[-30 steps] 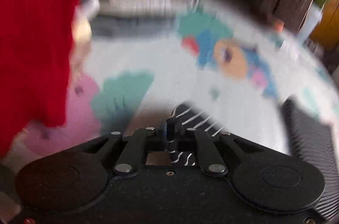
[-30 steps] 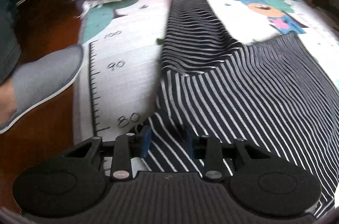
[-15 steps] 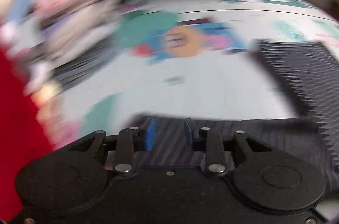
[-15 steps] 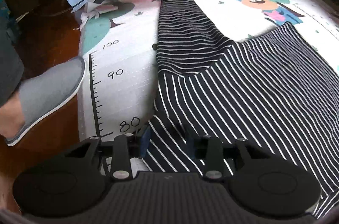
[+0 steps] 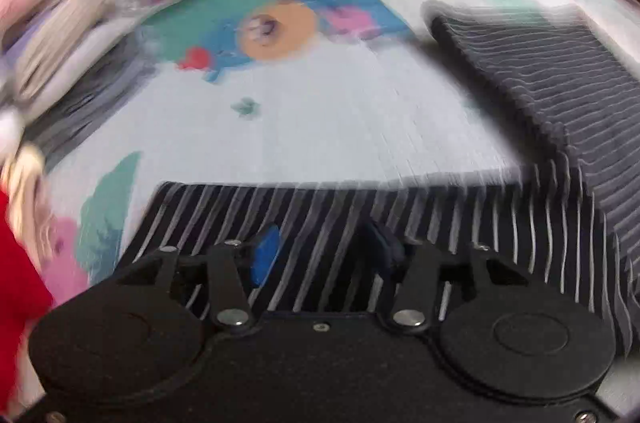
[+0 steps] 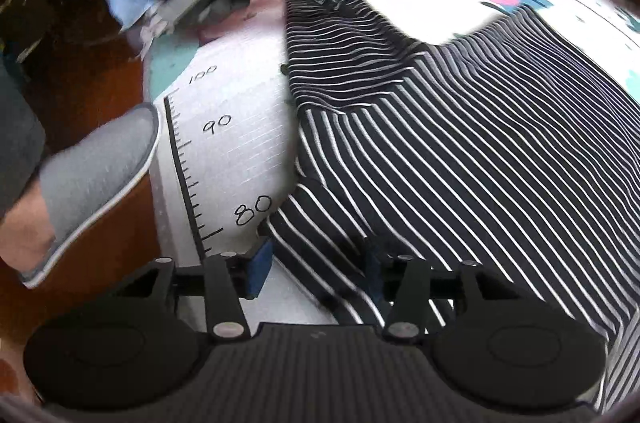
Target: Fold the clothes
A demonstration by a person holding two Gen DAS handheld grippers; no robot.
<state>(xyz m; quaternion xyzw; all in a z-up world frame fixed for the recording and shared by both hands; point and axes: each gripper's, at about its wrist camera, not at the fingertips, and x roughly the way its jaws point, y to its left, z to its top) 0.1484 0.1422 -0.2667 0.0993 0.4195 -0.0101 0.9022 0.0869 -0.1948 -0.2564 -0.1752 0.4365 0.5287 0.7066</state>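
Printed play mat (image 6: pixel 236 127) covers the floor, and a striped shirt (image 6: pixel 460 159) lies flat on it. Left gripper (image 5: pixel 324 255) — jaws just opening, spread — hovers over the shirt's sleeve end; right gripper (image 6: pixel 316 271), jaws likewise opening, straddles the shirt's near edge.

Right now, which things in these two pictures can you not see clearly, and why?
- Left wrist view: the pile of clothes is smeared by motion blur; single pieces cannot be told apart.
- Left wrist view: the mat's cartoon picture is blurred.
- Right wrist view: the striped shirt's lower edge is hidden behind the right gripper.
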